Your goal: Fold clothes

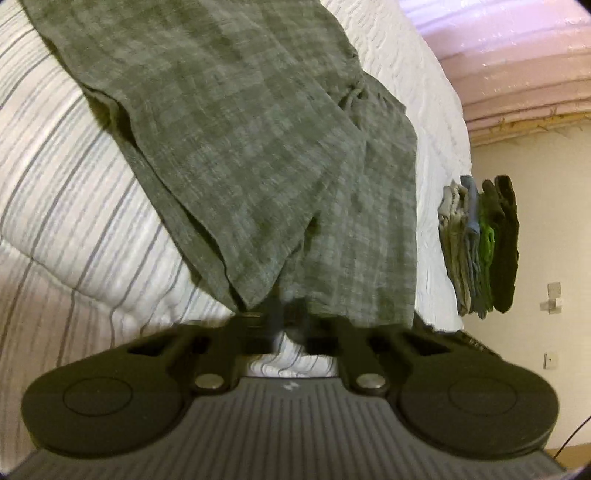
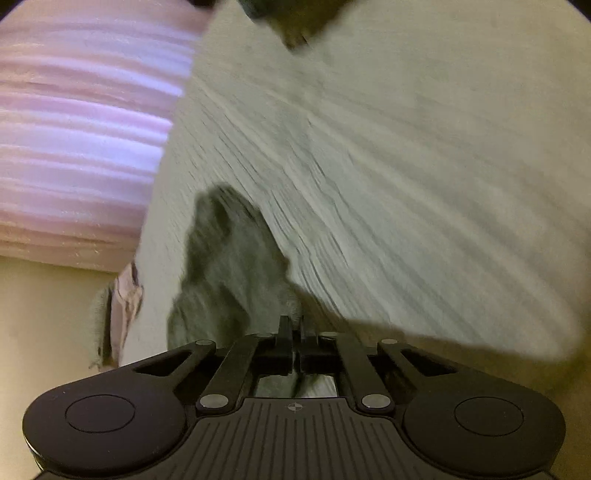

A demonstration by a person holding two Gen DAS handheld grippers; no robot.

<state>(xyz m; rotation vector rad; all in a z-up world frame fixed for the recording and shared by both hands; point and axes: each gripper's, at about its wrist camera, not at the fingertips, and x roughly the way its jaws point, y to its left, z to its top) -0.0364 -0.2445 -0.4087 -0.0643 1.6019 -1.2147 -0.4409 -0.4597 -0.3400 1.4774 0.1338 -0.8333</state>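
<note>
A grey-green checked garment (image 1: pixel 236 147) lies spread over the white bed cover (image 1: pixel 402 74), its near edge hanging toward me. My left gripper (image 1: pixel 288 317) is shut on that near edge; the cloth covers the fingertips. In the right wrist view my right gripper (image 2: pixel 294 325) is shut on a bunched grey corner of the garment (image 2: pixel 225 258), held over the white bed cover (image 2: pixel 406 166). This view is motion-blurred. Another dark piece of cloth (image 2: pixel 291 22) shows at the top edge.
A striped white pillow or duvet (image 1: pixel 55 206) lies left of the garment. A stack of folded clothes (image 1: pixel 480 243) stands on the bed's far side. Pink curtains (image 1: pixel 517 55) and a cream wall lie beyond. A small pile of clothing (image 2: pixel 118 314) sits by the bed's edge.
</note>
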